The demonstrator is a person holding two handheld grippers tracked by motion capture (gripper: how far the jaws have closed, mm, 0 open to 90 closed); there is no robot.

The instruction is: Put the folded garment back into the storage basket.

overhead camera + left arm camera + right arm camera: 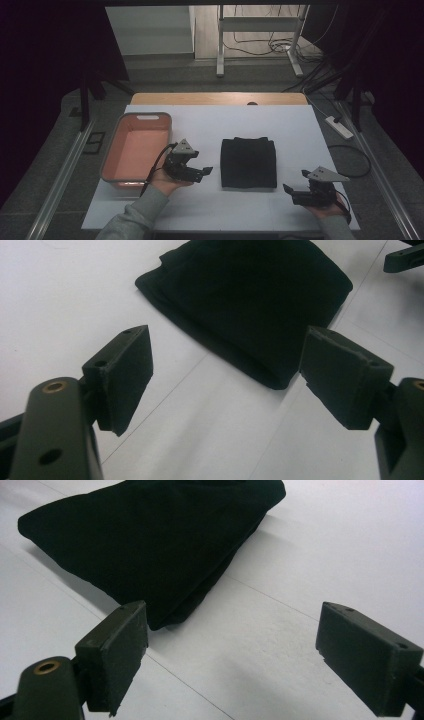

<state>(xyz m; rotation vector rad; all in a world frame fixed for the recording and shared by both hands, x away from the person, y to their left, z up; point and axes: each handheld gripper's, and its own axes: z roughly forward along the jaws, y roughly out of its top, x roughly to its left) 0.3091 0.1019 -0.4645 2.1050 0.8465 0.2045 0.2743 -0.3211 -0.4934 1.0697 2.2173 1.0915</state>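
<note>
A folded black cloth [248, 162] lies flat in the middle of the white table. My left gripper [202, 173] is just left of it, held in a hand, open, its jaws pointing at the cloth's near left corner. In the left gripper view the cloth [250, 295] lies beyond the wide gap of the gripper [225, 377], with nothing between the pads. My right gripper [295, 182] is off the cloth's near right corner, open and empty. In the right gripper view the cloth [150, 535] lies ahead and to the left of the gripper [232, 655].
An empty pink bin [116, 150] stands on the table's left side, right behind the left hand. The white sheet [225, 120] covers a wooden tabletop [215, 98]. A power strip [339, 127] and cables lie on the floor at right.
</note>
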